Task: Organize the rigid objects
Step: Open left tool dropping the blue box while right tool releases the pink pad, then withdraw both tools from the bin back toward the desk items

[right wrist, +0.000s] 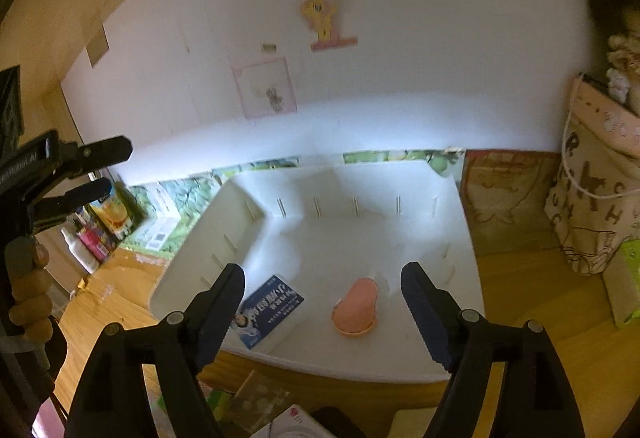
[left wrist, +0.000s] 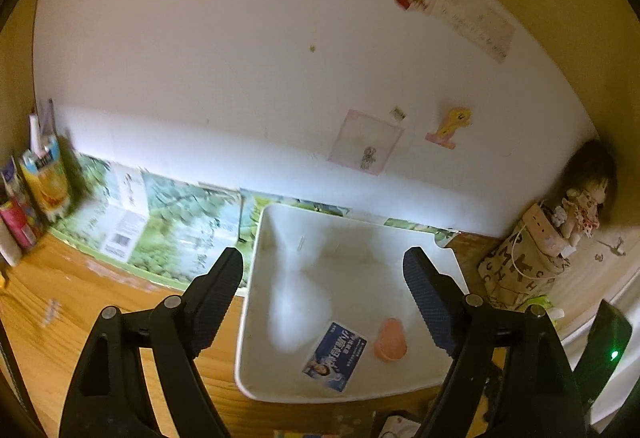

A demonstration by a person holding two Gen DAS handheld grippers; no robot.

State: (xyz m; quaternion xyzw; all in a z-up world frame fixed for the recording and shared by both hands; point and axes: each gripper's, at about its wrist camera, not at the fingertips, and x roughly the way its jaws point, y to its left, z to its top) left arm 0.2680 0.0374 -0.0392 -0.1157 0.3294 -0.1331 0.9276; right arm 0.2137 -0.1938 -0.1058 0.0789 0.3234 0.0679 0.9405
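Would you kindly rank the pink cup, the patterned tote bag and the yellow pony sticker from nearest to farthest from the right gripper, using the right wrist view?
From the right gripper:
1. Pink cup, lying in the white bin, just ahead between the fingers.
2. Patterned tote bag, on the desk, far right.
3. Yellow pony sticker, high on the back wall.

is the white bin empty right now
No, the white bin holds a blue packet and a pink cup lying on its floor near the front edge.

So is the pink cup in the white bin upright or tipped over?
Tipped over. The pink cup lies on its side on the floor of the white bin, beside the blue card, apart from it.
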